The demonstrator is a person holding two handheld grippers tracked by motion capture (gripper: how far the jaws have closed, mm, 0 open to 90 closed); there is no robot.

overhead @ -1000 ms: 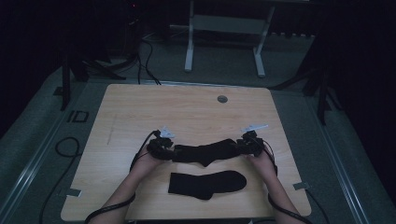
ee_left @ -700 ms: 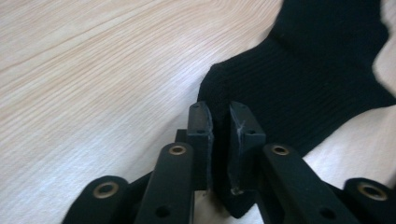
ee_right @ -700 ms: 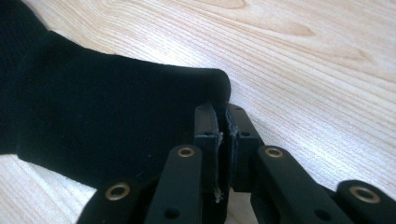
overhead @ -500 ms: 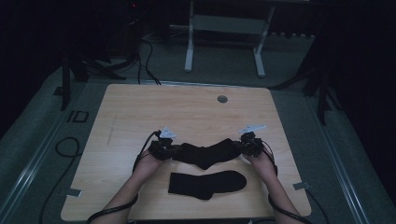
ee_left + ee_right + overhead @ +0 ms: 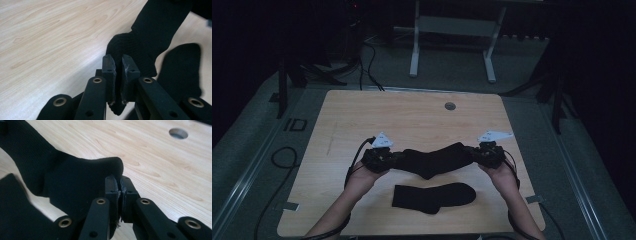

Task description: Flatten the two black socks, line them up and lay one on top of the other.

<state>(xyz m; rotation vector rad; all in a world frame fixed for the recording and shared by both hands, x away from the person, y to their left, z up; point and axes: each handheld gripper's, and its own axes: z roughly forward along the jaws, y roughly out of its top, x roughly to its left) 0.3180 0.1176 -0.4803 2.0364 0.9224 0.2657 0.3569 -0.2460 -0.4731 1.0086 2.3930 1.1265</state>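
A black sock hangs stretched between my two grippers just above the wooden table, sagging in its middle. My left gripper is shut on one end of this sock, with cloth pinched between its jaws. My right gripper is shut on the other end of the sock. A second black sock lies flat on the table nearer the front edge, below the held one. It shows as a dark shape behind the left jaws.
A round cable hole sits near the table's far edge, also seen as a hole in the right gripper view. Cables lie on the floor at the left. A white frame stands beyond the table.
Both grippers have lifted slightly and pulled apart a little, so the held sock is stretched higher above the flat sock. The sock on the table has not moved.
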